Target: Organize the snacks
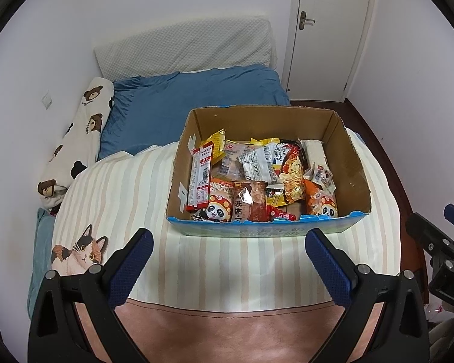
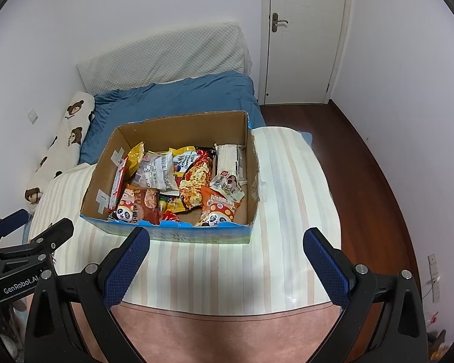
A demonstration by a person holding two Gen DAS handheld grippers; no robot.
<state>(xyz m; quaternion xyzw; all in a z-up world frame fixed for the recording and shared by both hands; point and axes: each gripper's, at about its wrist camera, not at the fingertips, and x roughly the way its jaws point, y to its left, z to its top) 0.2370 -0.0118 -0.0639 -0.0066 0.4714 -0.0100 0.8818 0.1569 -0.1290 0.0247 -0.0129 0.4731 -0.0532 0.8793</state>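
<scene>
An open cardboard box (image 1: 346,154) (image 2: 251,163) with a torn blue front edge sits on a striped bedspread. Inside lie several snack packets: a red-and-white pack (image 1: 200,178) against the left wall, panda packs (image 1: 218,204) (image 2: 218,210) at the front, a noodle packet (image 1: 292,172) (image 2: 195,178) in the middle, a white box (image 1: 314,152) (image 2: 227,158) at the back right. My left gripper (image 1: 229,240) and right gripper (image 2: 226,239) both hang open just short of the box's front, with nothing between their blue pads (image 1: 130,269) (image 2: 327,267).
The striped bedspread (image 1: 227,266) (image 2: 287,211) lies over a bed with a blue quilt (image 1: 181,99), a bear-print pillow (image 1: 81,127) at the left and a white headboard cushion (image 1: 184,48). A closed white door (image 2: 305,36) and dark wood floor (image 2: 363,157) lie to the right.
</scene>
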